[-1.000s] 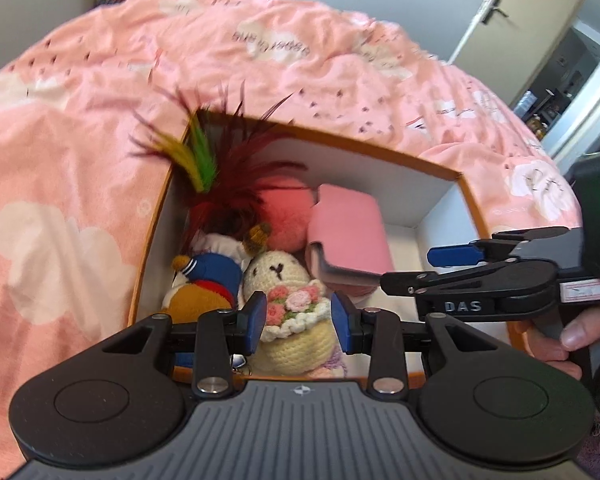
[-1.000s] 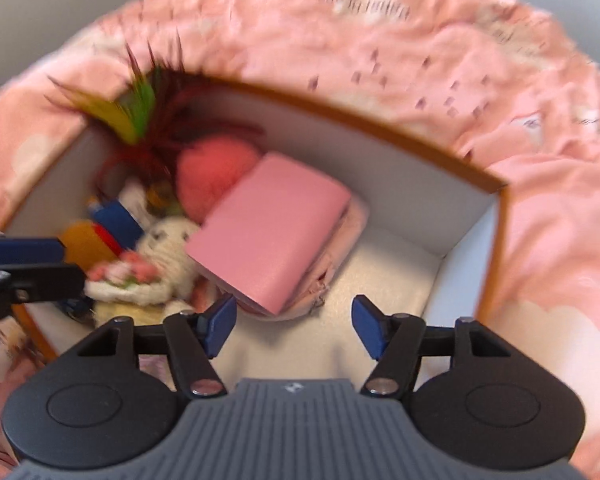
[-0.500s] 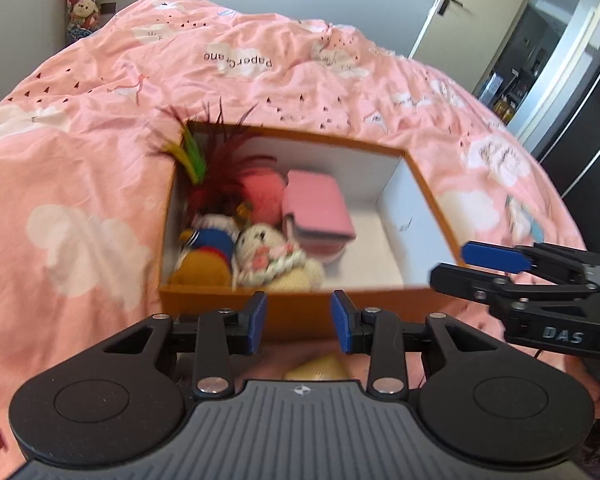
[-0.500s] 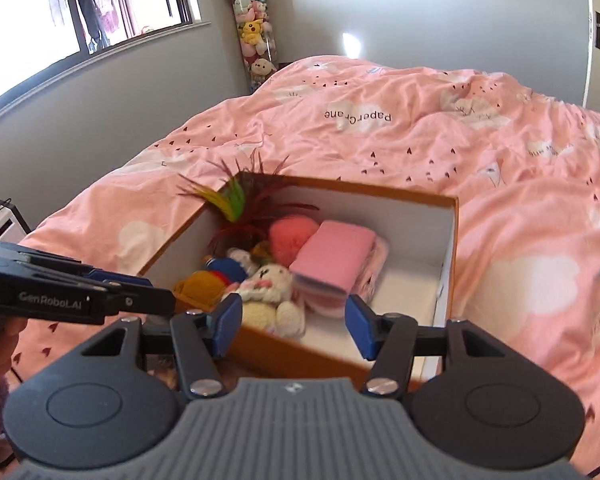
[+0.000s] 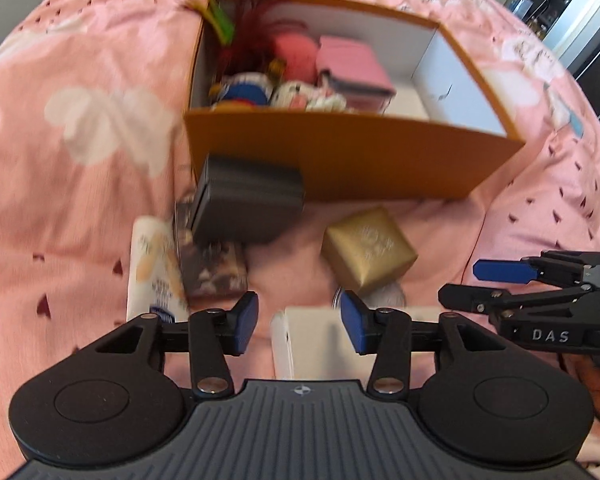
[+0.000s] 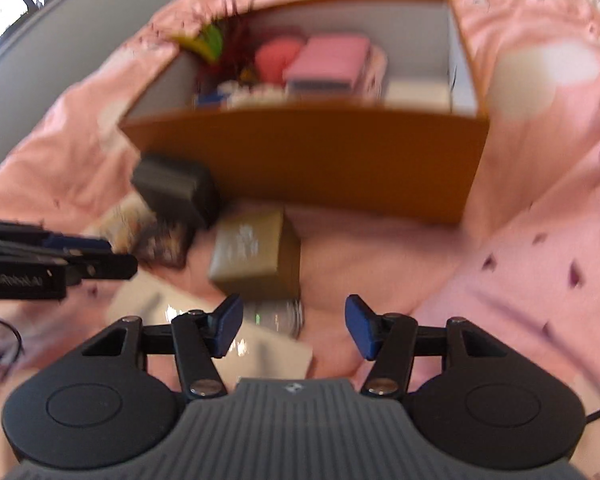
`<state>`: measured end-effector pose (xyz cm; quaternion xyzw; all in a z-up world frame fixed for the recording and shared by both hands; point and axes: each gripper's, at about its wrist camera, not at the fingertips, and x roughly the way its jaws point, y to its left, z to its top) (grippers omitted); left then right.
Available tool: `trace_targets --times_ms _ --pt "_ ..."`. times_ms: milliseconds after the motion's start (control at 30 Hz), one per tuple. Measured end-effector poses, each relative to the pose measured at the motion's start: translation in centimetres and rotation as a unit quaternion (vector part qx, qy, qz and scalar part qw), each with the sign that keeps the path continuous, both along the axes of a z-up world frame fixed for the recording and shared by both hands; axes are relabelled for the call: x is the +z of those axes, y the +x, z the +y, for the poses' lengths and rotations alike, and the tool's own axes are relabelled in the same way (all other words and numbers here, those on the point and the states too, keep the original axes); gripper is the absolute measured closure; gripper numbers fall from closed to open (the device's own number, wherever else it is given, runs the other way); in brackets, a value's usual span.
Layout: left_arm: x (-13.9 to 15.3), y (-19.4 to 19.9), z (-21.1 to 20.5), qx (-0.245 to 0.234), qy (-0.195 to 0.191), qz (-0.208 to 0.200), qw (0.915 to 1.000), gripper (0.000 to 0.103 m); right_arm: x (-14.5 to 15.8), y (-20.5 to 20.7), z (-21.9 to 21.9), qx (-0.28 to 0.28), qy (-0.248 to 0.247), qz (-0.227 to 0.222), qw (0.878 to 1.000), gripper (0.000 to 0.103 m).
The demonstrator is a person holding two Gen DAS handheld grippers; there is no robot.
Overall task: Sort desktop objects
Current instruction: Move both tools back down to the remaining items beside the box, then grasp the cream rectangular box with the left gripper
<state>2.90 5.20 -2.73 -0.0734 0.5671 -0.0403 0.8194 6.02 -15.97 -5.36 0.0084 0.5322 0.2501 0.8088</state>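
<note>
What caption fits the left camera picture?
Open left gripper hovers over a white box, with a gold box and black case before the orange box.

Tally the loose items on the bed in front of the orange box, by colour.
Black: 1, black case
Gold: 1, gold box
White: 2, white box, white tube
Dark patterned: 1, flat packet
Silver: 1, round item, partly hidden
Total: 6

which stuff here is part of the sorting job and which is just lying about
Part of the job:
- orange box, already holding toys
- black case
- gold box
- white box
- cream tube
- patterned packet
- left gripper, right gripper, both open and empty

Just lying about:
- pink duvet
</note>
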Motion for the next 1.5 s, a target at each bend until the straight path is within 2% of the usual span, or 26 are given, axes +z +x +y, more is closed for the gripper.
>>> trace_targets --times_ms 200,433,600,733,867,1033,1167,1333,1500 --pt "-2.0 -0.7 0.7 0.013 -0.021 0.057 0.998 0.043 -2.0 -0.3 -0.2 0.002 0.005 0.055 0.998 0.04" --pt "-3.0 -1.2 1.2 0.02 -0.041 0.077 0.996 0.036 -2.7 -0.4 -0.6 0.012 0.025 0.097 0.995 0.039" --pt "-3.7 -1.3 0.7 0.001 -0.049 0.093 0.9945 0.035 -3.8 -0.5 -0.8 0.036 0.057 0.145 0.987 0.043" --pt "-3.7 -1.6 0.0 -0.025 -0.042 0.095 0.9943 0.035 -4.4 -0.7 -0.2 0.055 0.06 0.166 0.983 0.043" --pt "-3.7 -2.0 -0.6 -0.051 -0.033 0.094 0.9937 0.036 -4.5 -1.1 0.4 0.076 0.055 0.168 0.981 0.044" --pt "-4.3 -1.8 -0.4 -0.04 -0.041 0.097 0.9937 0.04 -5.3 -0.7 1.1 0.075 0.053 0.176 0.98 0.05" --pt "-4.8 -1.6 0.0 -0.02 -0.051 0.095 0.994 0.049 -5.5 -0.3 1.2 0.068 0.054 0.176 0.981 0.056" --pt "-5.2 -0.9 0.4 0.012 -0.062 0.092 0.9938 0.06 -4.5 0.0 1.3 0.064 0.054 0.14 0.987 0.059" --pt "-4.9 -0.7 0.7 0.028 -0.056 0.073 0.9953 0.061 -3.0 0.5 1.4 0.052 0.062 0.096 0.992 0.064"
